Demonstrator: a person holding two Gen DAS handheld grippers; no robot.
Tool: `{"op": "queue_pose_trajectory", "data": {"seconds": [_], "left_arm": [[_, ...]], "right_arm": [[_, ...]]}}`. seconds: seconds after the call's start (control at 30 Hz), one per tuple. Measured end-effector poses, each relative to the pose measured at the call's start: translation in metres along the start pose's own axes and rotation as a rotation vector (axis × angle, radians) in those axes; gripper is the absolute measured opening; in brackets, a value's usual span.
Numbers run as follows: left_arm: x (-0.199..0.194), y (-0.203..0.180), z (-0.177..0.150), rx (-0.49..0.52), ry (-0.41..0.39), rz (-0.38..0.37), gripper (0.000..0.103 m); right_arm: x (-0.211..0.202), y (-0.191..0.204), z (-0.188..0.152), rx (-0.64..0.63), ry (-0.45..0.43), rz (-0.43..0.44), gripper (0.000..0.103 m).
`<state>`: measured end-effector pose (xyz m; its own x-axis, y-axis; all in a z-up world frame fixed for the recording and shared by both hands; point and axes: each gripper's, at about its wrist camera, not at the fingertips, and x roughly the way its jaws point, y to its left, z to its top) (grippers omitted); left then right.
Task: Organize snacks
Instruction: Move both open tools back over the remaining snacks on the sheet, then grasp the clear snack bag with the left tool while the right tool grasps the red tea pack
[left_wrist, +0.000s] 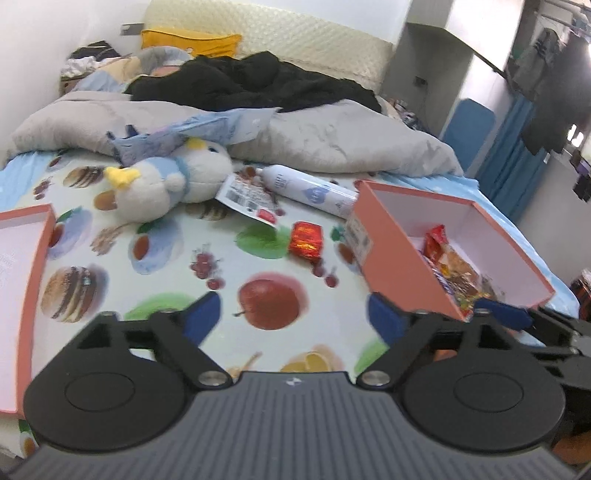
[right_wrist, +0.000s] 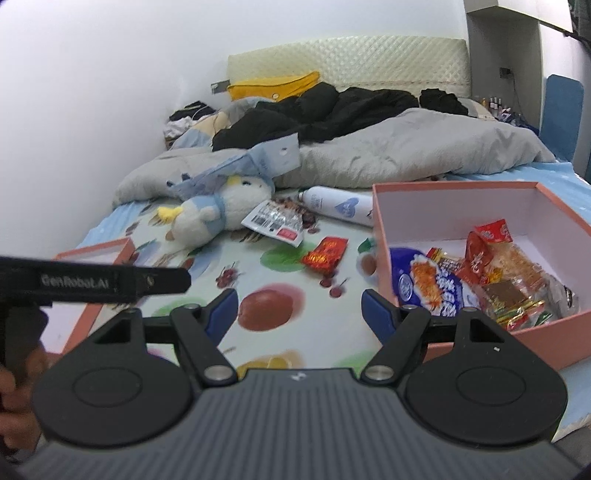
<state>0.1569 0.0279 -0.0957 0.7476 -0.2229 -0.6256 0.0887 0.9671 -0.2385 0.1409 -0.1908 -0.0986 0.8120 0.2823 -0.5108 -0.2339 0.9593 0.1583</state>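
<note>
A pink box stands open on the bed at the right, holding several snack packs. A small red foil snack lies on the fruit-print sheet left of the box. A white snack packet with a barcode lies further back by a plush toy. My left gripper is open and empty, above the sheet in front of the red snack. My right gripper is open and empty, beside the box's near left corner.
The pink box lid lies at the left. A plush penguin, a white spray can, a blue paper bag, a grey duvet and black clothes fill the far bed.
</note>
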Motion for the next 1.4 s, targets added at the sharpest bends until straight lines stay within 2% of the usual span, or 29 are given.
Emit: {"op": "queue_pose_trajectory", "data": {"seconds": [0.23,0.3,0.33,0.37,0.53,0.73,0.9,1.13,1.2,1.4], "left_arm": [[0.011,0.033,0.0,-0.063,0.008,0.04,0.097],[0.018,0.041,0.0,-0.083,0.017,0.044,0.097],[0.022,0.044,0.0,-0.092,0.019,0.044,0.097],[0.026,0.047,-0.001,-0.1,0.021,0.045,0.097],[0.053,0.065,0.003,-0.176,0.03,0.047,0.097],[0.092,0.077,0.016,-0.212,0.003,0.047,0.097],[0.133,0.092,0.029,-0.292,0.011,-0.01,0.096],[0.197,0.113,0.051,-0.389,0.017,-0.095,0.093],[0.213,0.12,0.058,-0.415,0.004,-0.112,0.092],[0.266,0.136,0.076,-0.521,-0.019,-0.177,0.092]], "right_arm": [[0.019,0.009,-0.008,-0.011,0.057,0.015,0.075],[0.026,0.011,-0.008,-0.009,0.074,0.02,0.086],[0.028,0.011,-0.007,-0.007,0.073,0.032,0.098],[0.03,0.011,-0.008,-0.005,0.07,0.041,0.103],[0.048,0.01,-0.007,-0.023,0.091,0.048,0.103],[0.088,0.01,0.0,-0.062,0.107,0.06,0.103],[0.123,0.015,0.008,-0.08,0.111,0.066,0.103],[0.179,0.009,0.014,-0.073,0.123,-0.003,0.103],[0.195,0.005,0.014,-0.063,0.13,-0.023,0.099],[0.229,0.007,0.015,-0.082,0.12,-0.071,0.098]]}}
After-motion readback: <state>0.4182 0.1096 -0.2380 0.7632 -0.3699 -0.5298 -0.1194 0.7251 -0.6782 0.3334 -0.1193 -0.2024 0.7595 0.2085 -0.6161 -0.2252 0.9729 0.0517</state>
